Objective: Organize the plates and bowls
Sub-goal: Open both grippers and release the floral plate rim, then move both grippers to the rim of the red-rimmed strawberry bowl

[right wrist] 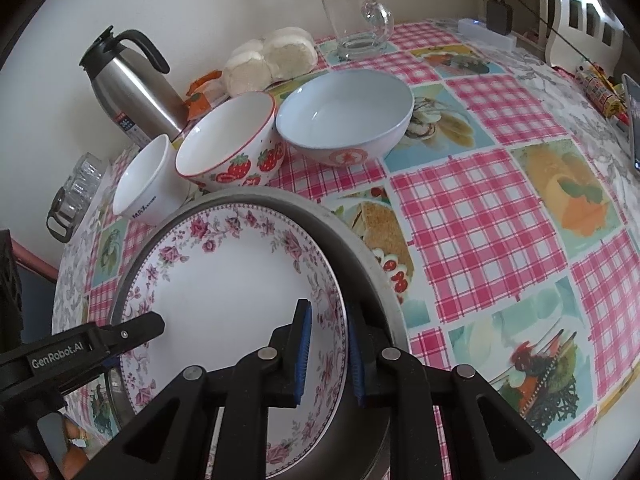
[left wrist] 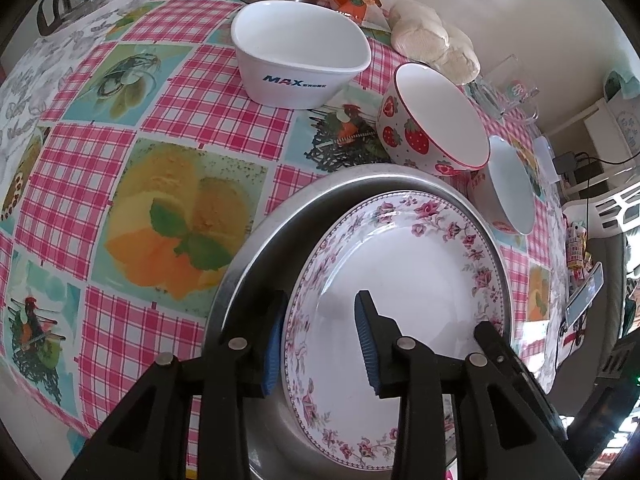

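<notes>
Three bowls (right wrist: 232,140) crowd far rim of metal tray (right wrist: 372,264); open tablecloth (right wrist: 480,216) right of tray.

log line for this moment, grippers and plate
left gripper: open, astride floral plate rim | right gripper: shut on opposite rim | plate: inside metal pan | bowls: untouched behind

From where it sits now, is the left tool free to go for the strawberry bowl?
Probably yes. The left tool straddles the floral plate's rim without pressing it, and only the metal tray's edge lies between it and the strawberry bowl. It must lift clear first.
</notes>
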Available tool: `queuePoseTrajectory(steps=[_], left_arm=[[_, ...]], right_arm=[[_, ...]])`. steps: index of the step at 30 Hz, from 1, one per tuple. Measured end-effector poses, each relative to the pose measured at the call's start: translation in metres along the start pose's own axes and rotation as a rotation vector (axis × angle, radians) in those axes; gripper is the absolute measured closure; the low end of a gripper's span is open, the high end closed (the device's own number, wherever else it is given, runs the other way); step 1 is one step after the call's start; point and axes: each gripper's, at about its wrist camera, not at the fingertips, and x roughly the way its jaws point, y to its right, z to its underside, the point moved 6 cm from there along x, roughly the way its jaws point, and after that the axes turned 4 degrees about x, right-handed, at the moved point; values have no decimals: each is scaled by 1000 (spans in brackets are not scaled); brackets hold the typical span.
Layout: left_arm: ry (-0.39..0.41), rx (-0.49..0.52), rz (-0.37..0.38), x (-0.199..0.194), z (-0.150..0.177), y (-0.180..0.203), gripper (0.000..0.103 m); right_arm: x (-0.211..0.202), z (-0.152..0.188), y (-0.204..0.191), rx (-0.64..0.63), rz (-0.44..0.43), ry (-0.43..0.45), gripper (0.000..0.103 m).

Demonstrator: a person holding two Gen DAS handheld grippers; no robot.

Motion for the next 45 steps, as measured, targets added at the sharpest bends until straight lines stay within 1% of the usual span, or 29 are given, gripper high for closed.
queuePoseTrajectory(steps=[3, 8, 14, 16, 18, 20, 23, 24, 25, 26, 28, 32, 34, 35, 37, 39, 43, 44, 45], left_arm=[[7, 2, -6, -3, -1, 1, 61], [35, 7, -21, -12, -4, 1, 60], [85, 8, -33, -28, -8, 1, 58], [109, 7, -34, -34, -10, 0, 55], [133, 8, -41, -40, -11, 1, 42], [142, 6, -65, -41, -13, -1, 39], [138, -13, -90, -37, -14, -7, 39], [137, -19, -100, -37, -15, -10, 33], [138, -27, -114, -36, -15, -13, 27], [143, -35, -134, -37, -16, -17, 20], [163, -47, -165, -39, -17, -23, 20], [192, -58, -204, -43, -20, -31, 19], [200, -55, -224, -43, -21, -32, 19], [203, -53, -231, -43, -20, -32, 19], [208, -51, -238, -44, -20, -32, 19], [212, -53, -238, -44, -21, -32, 19], [224, -61, -238, -43, -22, -31, 18], [226, -61, -240, -43, -22, -31, 12], [229, -60, -239, -43, -24, -29, 1]], right_arm=[[-6, -3, 0, -4, 8, 30, 82], [-9, -6, 1, -1, 4, 50, 82], [-18, -11, -3, -18, -4, 99, 82], [-21, -12, -7, -37, -3, 117, 81], [-23, -13, -11, -55, -7, 133, 71], [-24, -13, -14, -71, -7, 146, 48], [-25, -14, -16, -84, -5, 155, 42], [-24, -13, -16, -85, -6, 155, 39], [-23, -13, -16, -86, -6, 155, 34], [-22, -13, -16, -87, -6, 153, 31], [-21, -13, -16, -88, -7, 151, 28], [-21, -12, -16, -95, -10, 155, 15], [-20, -12, -17, -101, -9, 154, 10], [-19, -12, -17, -104, -9, 154, 6], [-19, -12, -17, -110, -8, 152, 2], [-18, -12, -16, -115, -5, 152, 0], [-17, -11, -14, -121, -1, 151, 0], [-16, -12, -13, -123, 1, 152, 0], [-16, -12, -12, -124, 4, 153, 0]])
